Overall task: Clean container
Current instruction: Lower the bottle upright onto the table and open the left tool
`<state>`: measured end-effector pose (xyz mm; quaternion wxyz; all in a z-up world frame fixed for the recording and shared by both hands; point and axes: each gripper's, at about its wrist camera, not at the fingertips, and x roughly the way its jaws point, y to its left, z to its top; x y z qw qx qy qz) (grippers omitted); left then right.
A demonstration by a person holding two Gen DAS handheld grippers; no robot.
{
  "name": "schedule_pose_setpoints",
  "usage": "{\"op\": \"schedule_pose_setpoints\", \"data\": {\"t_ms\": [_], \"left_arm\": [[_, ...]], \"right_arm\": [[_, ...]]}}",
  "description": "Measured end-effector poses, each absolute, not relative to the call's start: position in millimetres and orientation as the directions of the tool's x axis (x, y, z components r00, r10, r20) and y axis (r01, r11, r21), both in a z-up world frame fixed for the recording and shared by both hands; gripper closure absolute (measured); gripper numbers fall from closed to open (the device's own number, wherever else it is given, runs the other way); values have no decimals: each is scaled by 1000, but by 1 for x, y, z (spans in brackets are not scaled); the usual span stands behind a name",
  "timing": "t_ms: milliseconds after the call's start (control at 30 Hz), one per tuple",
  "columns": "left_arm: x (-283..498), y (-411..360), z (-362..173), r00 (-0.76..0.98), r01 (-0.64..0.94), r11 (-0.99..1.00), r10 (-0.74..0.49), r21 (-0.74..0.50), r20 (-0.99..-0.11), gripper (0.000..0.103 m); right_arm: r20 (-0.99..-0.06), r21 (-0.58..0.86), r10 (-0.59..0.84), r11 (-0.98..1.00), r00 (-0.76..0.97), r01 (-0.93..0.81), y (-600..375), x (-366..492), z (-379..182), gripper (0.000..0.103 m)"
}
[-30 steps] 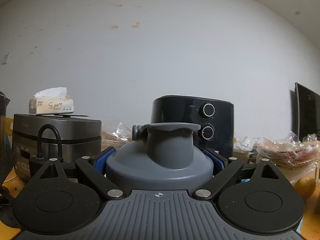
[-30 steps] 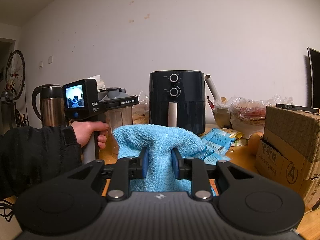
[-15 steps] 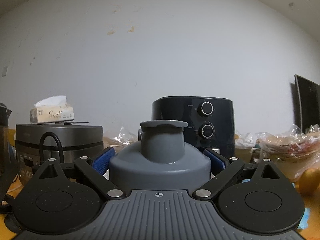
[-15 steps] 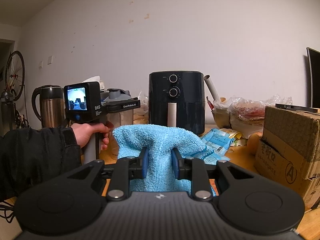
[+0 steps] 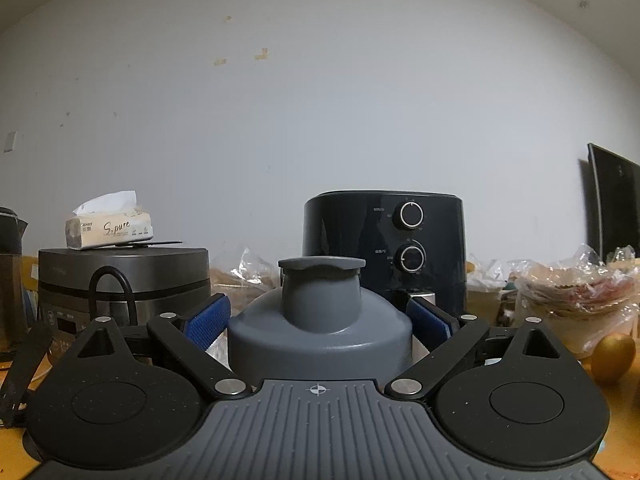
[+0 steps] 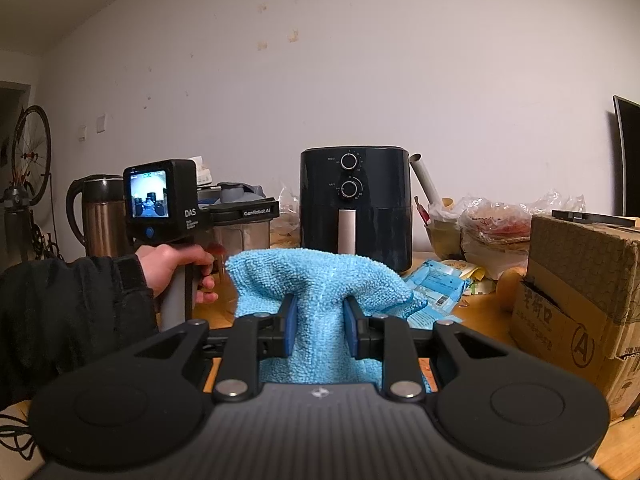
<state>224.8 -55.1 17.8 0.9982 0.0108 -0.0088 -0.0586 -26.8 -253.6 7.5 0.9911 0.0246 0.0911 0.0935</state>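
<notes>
My left gripper [image 5: 318, 306] is shut on a container [image 5: 320, 332] with a grey domed lid and a capped spout, one blue pad against each side. In the right wrist view a hand [image 6: 176, 264] holds the left gripper [image 6: 256, 210] level, and the container's translucent body [image 6: 240, 236] hangs under it, left of the air fryer. My right gripper [image 6: 318, 316] is shut on a light blue microfibre cloth [image 6: 316, 276], which bunches up above the pads. The cloth is to the right of the container and nearer to the camera, apart from it.
A black air fryer [image 6: 356, 208] stands at the back centre of the wooden table [image 6: 480, 312]. A steel kettle [image 6: 100, 216] is at the left, a rice cooker [image 5: 124, 280] carries a tissue pack [image 5: 108, 228], and a cardboard box [image 6: 576, 292] is at the right. Blue packets [image 6: 440, 280] and plastic bags [image 6: 496, 224] lie between.
In the left wrist view the lid's cap was tilted and wide, with a loop at its left; now it sits level and narrower. The right gripper and cloth have not moved.
</notes>
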Motion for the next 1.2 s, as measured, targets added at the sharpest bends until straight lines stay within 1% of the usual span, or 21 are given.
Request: {"op": "schedule_pose_setpoints", "data": {"t_ms": [167, 300, 867, 1033, 1200], "left_arm": [[214, -54, 22, 993, 118, 992, -119, 34, 15, 6], [205, -53, 25, 993, 117, 993, -117, 20, -7, 6], [154, -43, 40, 994, 110, 994, -109, 26, -18, 6], [141, -38, 44, 991, 131, 991, -131, 5, -36, 6], [127, -38, 47, 989, 147, 989, -146, 14, -31, 6]], "right_arm": [[-170, 68, 190, 981, 967, -181, -255, -26, 8, 80], [-165, 69, 190, 981, 968, -181, -256, -27, 10, 80], [-152, 58, 194, 981, 969, -187, -254, -32, 14, 80], [-151, 58, 193, 981, 969, -186, -253, -34, 14, 80], [-155, 50, 196, 980, 968, -190, -252, -35, 15, 81]]}}
